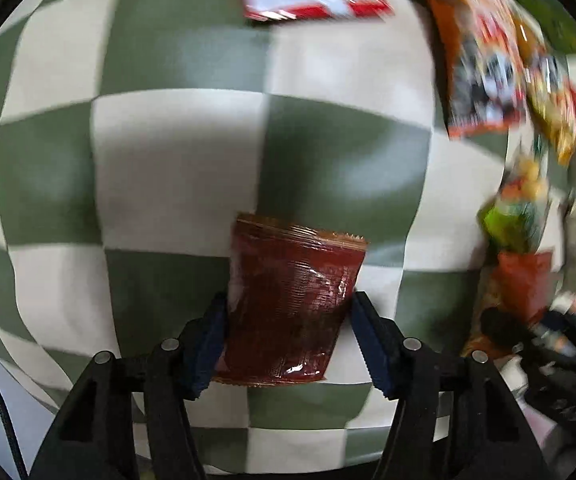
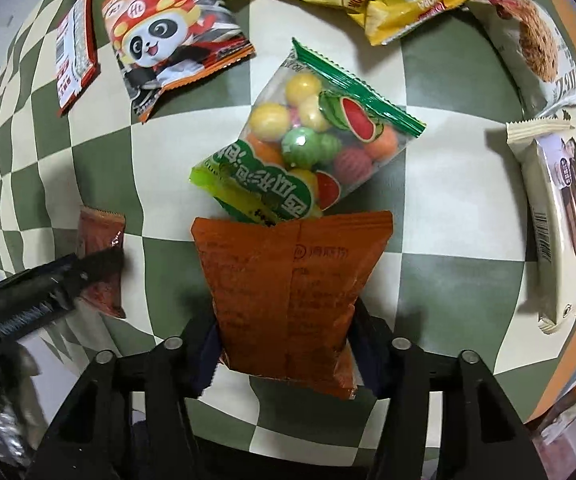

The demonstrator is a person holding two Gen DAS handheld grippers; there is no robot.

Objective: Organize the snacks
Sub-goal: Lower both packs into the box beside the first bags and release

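Right gripper [image 2: 288, 344]: jaws clamped on orange packet [image 2: 288, 276], above green-and-white checked cloth [image 2: 428, 184]. Fruit-candy bag [image 2: 308, 140] touching packet's top edge. Panda snack bag [image 2: 171, 40] upper left.

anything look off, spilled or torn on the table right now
Nothing looks spilled or torn. The one untidy spot: the fruit candy bag lies askew with its lower end tucked under the top edge of the orange packet that the right gripper holds. The left gripper grips a dark red packet, intact.

The dark red sachet [image 1: 292, 304] hangs left of the orange packet [image 2: 288, 292]; the fruit candy bag [image 2: 308, 136] lies just beyond the packet.
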